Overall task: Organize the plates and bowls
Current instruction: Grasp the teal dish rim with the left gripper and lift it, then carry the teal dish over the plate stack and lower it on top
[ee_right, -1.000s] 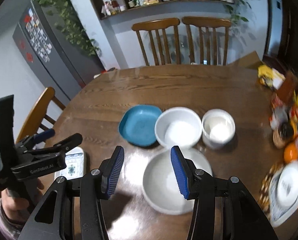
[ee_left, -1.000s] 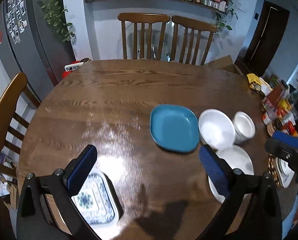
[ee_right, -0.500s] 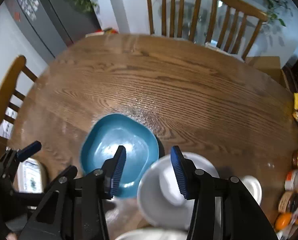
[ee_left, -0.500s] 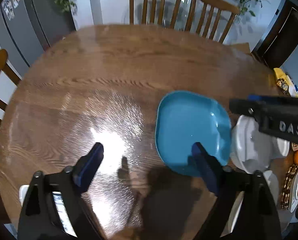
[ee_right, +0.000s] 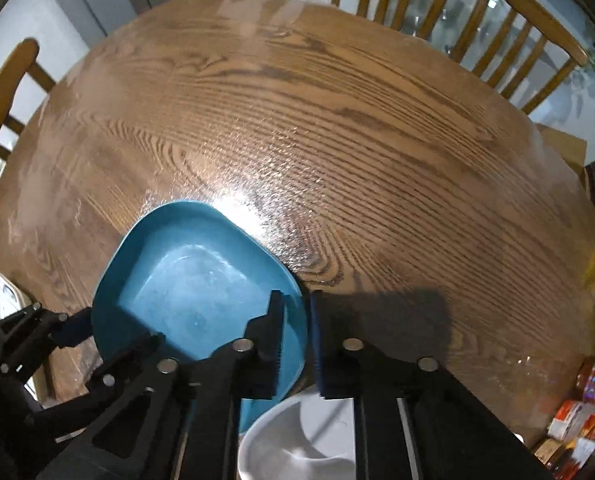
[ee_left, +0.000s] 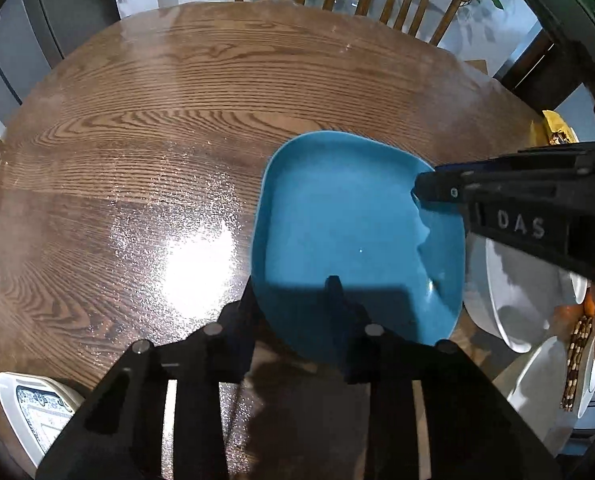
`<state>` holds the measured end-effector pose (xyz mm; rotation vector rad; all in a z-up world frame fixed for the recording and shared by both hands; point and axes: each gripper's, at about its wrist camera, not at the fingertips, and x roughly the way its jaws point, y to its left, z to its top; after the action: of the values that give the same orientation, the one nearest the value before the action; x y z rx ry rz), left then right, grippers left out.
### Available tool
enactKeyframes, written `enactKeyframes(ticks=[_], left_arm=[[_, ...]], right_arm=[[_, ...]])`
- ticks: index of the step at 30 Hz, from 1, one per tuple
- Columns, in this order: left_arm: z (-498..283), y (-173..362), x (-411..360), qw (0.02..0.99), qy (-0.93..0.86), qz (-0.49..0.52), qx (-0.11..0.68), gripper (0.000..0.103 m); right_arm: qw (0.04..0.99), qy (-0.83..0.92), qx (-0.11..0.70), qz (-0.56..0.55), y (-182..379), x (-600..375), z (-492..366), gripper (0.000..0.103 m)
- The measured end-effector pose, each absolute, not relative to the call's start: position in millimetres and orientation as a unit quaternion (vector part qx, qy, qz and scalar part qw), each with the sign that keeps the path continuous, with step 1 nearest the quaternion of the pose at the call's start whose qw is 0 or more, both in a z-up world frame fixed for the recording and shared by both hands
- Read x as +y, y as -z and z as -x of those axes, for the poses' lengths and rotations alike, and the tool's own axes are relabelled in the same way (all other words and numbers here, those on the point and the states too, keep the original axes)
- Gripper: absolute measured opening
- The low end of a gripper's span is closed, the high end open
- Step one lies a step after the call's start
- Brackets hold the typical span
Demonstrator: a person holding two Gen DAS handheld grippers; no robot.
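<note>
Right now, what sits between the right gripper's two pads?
The blue plate's rim, in the right wrist view. The right gripper has just been closing, one pad inside the plate, the other outside over the table.

The left tool [ee_left: 293, 292] covers the near rim of the blue plate [ee_left: 349, 220], so its pads are hard to tell. Right of that plate, the white bowl [ee_left: 513, 292] is partly hidden behind the right tool [ee_left: 421, 188]. Left of the plate, a patterned dish [ee_left: 37, 412] is cut off by the picture's edge; packets [ee_right: 585, 408] far right are probably food, too blurred to tell.
</note>
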<state>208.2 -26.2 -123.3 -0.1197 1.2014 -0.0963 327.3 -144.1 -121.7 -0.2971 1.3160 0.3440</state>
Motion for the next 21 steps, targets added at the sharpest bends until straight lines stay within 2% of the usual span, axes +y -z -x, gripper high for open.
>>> enactKeyframes(ticks=[3,6,21], left_arm=[[-210,125,-21,0.823,0.042,0.059,0.563,0.025],[-202,121,-15,0.828,0.038,0.06,0.555,0.02],[-110,54,38,0.881,0.007,0.032,0.472,0.019]], right_arm=[[0.773,-0.154,0.601,0.13,121,-148,-324,0.007],[0.783,-0.154,0.591,0.119,115,-148,-317,0.006],[0.837,-0.201,0.506,0.058,35,-115,-208,0.006]])
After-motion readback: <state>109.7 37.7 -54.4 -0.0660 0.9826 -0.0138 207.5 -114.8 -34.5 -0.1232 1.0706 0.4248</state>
